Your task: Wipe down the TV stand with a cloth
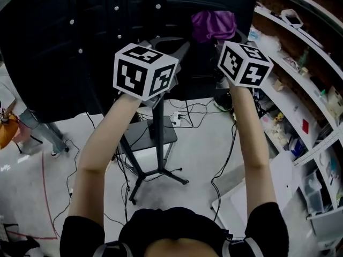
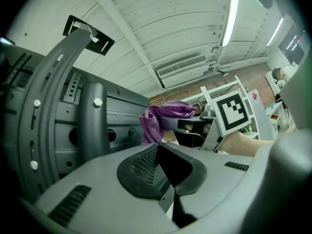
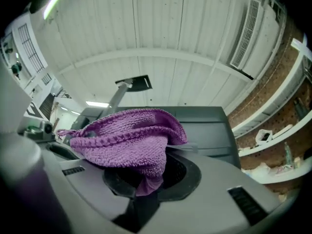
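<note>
Both forearms, left [image 1: 102, 143] and right [image 1: 249, 138], are bare and stretched forward and upward, roughly parallel. Each ends in a marker cube, left [image 1: 144, 71] and right [image 1: 244, 63].

Left claw [image 2: 159, 147]: jaws drawn together at the tips, nothing between them. It points at the grey curved bracket [image 2: 46, 96] on the back of the dark panel [image 1: 53, 47].

Right claw [image 3: 146, 182]: jaws clamped on the purple cloth [image 3: 129, 140]. A fold is pinched between the pads, and the rest is bunched over the claw's tip.

The cloth sits high, at the right claw's front end, just before the dark panel and above the TV stand [image 1: 158, 138]. The stand's pole and legs rest on the floor [image 1: 203, 143] between the two arms. Whether the cloth touches the panel cannot be determined. Shelves [image 1: 300, 90] run along the right side.
</note>
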Demonstrator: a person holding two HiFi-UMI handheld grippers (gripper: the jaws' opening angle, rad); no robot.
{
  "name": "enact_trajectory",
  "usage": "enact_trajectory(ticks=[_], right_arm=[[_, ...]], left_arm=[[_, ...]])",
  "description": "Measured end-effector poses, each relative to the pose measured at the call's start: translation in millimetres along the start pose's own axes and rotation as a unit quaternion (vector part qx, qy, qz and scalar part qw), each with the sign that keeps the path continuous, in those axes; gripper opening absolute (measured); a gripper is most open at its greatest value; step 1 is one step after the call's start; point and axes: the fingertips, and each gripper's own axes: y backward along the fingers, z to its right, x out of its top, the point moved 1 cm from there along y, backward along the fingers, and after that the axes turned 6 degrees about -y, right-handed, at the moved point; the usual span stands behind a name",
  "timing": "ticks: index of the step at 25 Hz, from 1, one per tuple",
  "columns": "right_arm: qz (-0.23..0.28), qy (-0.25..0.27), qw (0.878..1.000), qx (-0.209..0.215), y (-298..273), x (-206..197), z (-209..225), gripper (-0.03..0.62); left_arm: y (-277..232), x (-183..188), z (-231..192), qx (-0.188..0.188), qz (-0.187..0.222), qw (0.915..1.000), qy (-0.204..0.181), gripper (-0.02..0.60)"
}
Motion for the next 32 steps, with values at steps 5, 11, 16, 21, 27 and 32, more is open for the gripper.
enact_trajectory(ticks=[5, 11, 16, 21, 27, 32], right_arm=[[0.025, 0.013, 0.996, 0.080, -9, 35, -85, 0.064], [0.046, 0.009, 0.986, 0.160, -44, 67, -184, 0.064], [0.047, 0.023, 0.978, 0.200, -91, 94, -257, 0.064], [0.039, 0.102, 0.973, 0.204, -144, 110, -303, 0.064], [0.002, 0.133, 0.967, 0.219, -168, 81, -334, 0.064], [-0.005, 0.152, 0.962, 0.225, -156, 72, -347, 0.064]], left_arm=[[47, 12, -32, 0.025, 0.009, 0.9996, -0.006, 0.006], [126, 46, -104, 0.090, 0.014, 0.9955, -0.026, 0.006], [187, 82, -166, 0.145, 0.019, 0.9884, -0.039, 0.006], [229, 99, -226, 0.204, 0.013, 0.9780, -0.042, 0.006], [247, 78, -252, 0.216, -0.005, 0.9760, -0.027, 0.006], [251, 61, -247, 0.205, -0.002, 0.9786, -0.013, 0.006]])
